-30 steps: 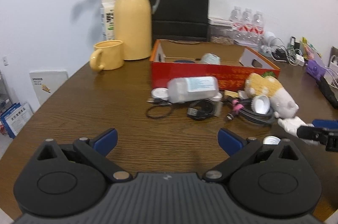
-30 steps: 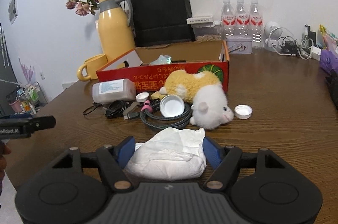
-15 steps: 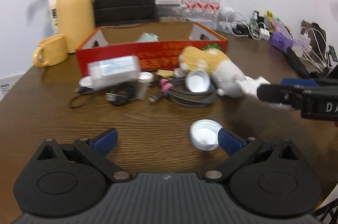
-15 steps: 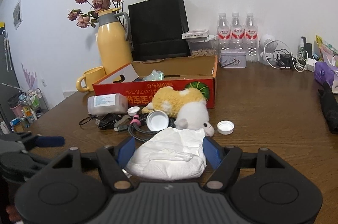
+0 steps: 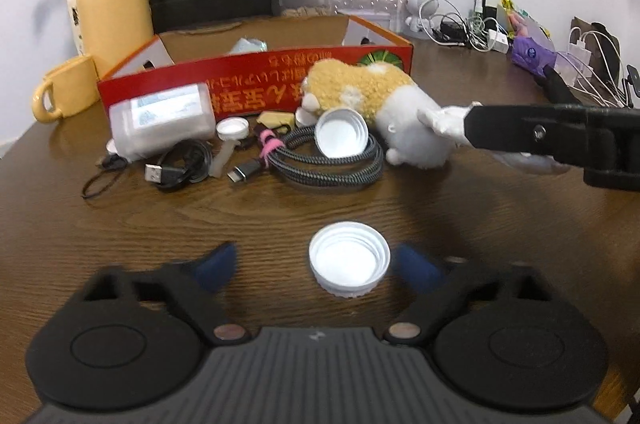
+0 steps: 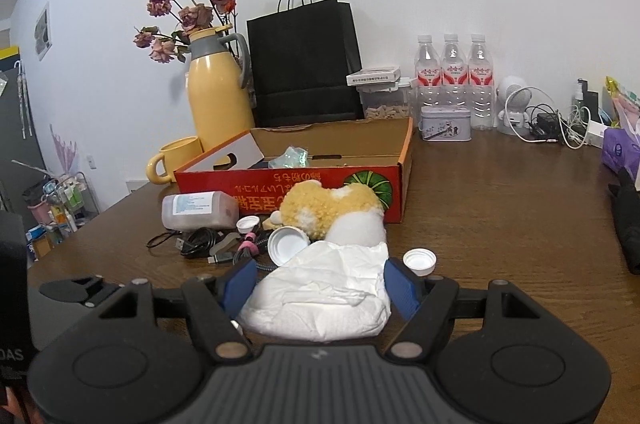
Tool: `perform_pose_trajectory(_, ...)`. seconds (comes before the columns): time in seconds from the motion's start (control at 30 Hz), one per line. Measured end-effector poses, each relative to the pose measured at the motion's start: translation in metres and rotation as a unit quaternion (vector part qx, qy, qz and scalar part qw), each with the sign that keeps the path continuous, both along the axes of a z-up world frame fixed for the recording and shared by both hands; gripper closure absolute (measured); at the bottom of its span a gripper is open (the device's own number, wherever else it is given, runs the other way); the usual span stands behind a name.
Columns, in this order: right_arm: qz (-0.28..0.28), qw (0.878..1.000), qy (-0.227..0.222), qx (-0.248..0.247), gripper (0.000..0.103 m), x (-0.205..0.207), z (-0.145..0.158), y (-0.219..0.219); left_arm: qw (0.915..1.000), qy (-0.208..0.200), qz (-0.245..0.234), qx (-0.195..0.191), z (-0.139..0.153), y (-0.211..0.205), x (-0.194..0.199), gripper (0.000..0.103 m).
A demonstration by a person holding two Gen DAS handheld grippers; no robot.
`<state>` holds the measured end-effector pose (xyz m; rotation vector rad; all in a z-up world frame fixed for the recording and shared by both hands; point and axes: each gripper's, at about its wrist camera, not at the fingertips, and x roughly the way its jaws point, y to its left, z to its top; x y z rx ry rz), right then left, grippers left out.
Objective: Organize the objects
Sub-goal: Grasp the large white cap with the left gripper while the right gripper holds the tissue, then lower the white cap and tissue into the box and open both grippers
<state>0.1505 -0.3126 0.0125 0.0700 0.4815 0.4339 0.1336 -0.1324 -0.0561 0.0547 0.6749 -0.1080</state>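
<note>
Wooden tabletop (image 5: 120, 224) fills both views. Between the left tongs (image 5: 316, 264), whose jaws have just been closing without yet touching it, lies a white cap (image 5: 349, 265). Right tongs (image 6: 318, 284) clamp a crumpled tissue (image 6: 324, 300). Beyond sit a plush toy (image 5: 372, 96) and red box (image 5: 256, 80).

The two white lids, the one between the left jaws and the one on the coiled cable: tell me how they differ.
The near lid lies flat on the bare table, open side up; the far lid is tilted, propped on the braided cable.
The near lid sits alone between the left gripper's jaws, which have just been closing without touching it; the far lid sits in the clutter beside the plush toy.
Both are white, round and ribbed.
</note>
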Motion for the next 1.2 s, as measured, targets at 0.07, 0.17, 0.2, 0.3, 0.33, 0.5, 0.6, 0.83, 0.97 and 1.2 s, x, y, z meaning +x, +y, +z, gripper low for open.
perform_pose_trajectory(0.07,0.003,1.000,-0.001,0.000,0.033,0.001,0.000,0.001,1.0000,-0.006,-0.002,-0.003,0.002,0.000,-0.001,0.061)
perform_pose_trajectory(0.17,0.005,1.000,-0.002,0.000,0.033,0.003,0.000,0.003,0.9999,-0.006,-0.004,-0.015,0.004,0.004,-0.003,0.062)
perform_pose_trajectory(0.2,0.005,1.000,-0.003,-0.001,0.033,0.003,0.000,0.004,0.9998,-0.008,-0.003,-0.016,0.005,0.005,-0.004,0.062)
perform_pose_trajectory(0.3,0.006,1.000,-0.004,-0.002,0.033,0.003,0.001,0.005,0.9997,-0.019,0.002,-0.017,0.012,0.009,-0.006,0.062)
perform_pose_trajectory(0.33,0.006,1.000,-0.005,-0.003,0.033,0.003,0.001,0.005,0.9996,-0.023,0.005,-0.018,0.014,0.011,-0.006,0.062)
perform_pose_trajectory(0.5,0.008,1.000,-0.012,-0.004,0.033,0.004,0.006,0.008,0.9986,-0.044,0.022,-0.021,0.030,0.022,-0.005,0.062)
perform_pose_trajectory(0.6,0.009,1.000,-0.022,-0.006,0.033,0.006,0.012,0.011,0.9976,-0.057,0.031,-0.024,0.042,0.030,-0.002,0.062)
perform_pose_trajectory(0.83,0.007,0.999,-0.045,-0.007,0.033,0.026,0.030,0.024,0.9936,-0.099,0.047,-0.027,0.072,0.049,0.022,0.062)
perform_pose_trajectory(0.97,0.010,0.998,-0.055,-0.014,0.033,0.050,0.040,0.039,0.9910,-0.119,0.055,-0.024,0.089,0.058,0.049,0.062)
perform_pose_trajectory(1.2,0.010,0.997,-0.070,-0.027,0.033,0.106,0.053,0.067,0.9878,-0.136,0.071,-0.031,0.107,0.076,0.103,0.062)
